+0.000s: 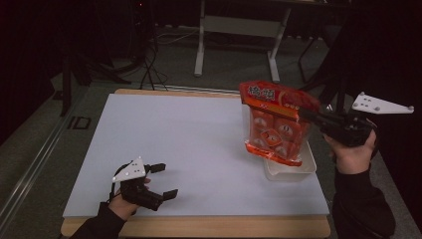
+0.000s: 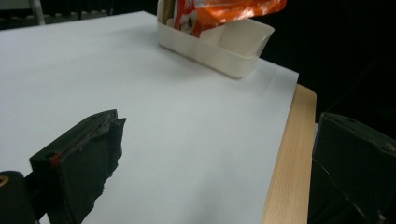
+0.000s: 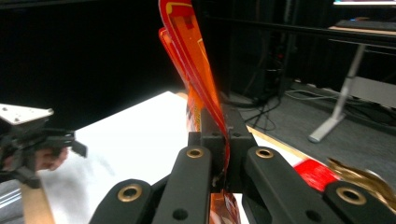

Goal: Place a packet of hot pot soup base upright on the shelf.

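Desk [image 1: 199,226] of pale wood under a wide white sheet [image 1: 189,144], filling the middle of the high view, wood showing bare along the lower edge and at the upper left corner. Dim room beyond: dark grey floor [image 1: 64,124] at the left with a rail running along it, black cables [image 1: 149,64] at upper centre-left, white legs of another table [image 1: 239,40] at top centre. At lower left, left claw [image 1: 164,180] held low over the sheet, jaws well apart with nothing between. In the left gripper view, same wide gap, bare sheet under it, wooden edge to the right. Right of centre in the high view, orange snack bag [image 1: 276,124] hanging upright, lower end just above a white tray [image 1: 308,167] standing near the sheet's right edge. At far right, right claw [image 1: 304,113] clamped together on the bag's upper right corner. In the right gripper view, jaws pinched on the thin orange film at mid-frame.
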`<act>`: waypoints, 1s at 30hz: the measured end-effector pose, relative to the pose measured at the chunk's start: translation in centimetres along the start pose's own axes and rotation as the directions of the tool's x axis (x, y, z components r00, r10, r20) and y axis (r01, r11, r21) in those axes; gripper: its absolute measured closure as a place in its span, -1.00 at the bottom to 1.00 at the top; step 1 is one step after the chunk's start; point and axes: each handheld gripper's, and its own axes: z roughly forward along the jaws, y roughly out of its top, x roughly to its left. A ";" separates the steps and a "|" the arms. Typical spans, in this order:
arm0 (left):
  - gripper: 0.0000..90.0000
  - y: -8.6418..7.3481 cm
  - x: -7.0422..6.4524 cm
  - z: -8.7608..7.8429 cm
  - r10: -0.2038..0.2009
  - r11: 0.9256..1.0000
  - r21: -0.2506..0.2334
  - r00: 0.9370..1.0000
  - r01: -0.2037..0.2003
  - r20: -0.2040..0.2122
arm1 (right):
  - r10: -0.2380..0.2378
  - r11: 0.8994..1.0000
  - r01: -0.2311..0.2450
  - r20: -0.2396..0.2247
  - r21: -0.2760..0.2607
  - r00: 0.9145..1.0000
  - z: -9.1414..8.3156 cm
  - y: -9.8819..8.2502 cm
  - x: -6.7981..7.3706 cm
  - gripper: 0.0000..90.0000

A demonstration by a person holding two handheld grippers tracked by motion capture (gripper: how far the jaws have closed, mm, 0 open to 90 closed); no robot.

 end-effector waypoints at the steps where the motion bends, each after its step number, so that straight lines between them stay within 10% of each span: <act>1: -0.96 0.0 0.0 0.0 0.000 1.000 0.000 1.000 0.000 0.000 | 0.000 1.000 0.000 0.000 0.000 1.000 0.0 0.0 0.0 1.00; 30: -0.96 -1.6 0.5 0.5 -0.035 0.999 -0.004 0.999 0.035 -0.004 | 0.110 0.991 -0.117 0.111 0.057 0.988 -0.7 -5.1 -4.8 1.00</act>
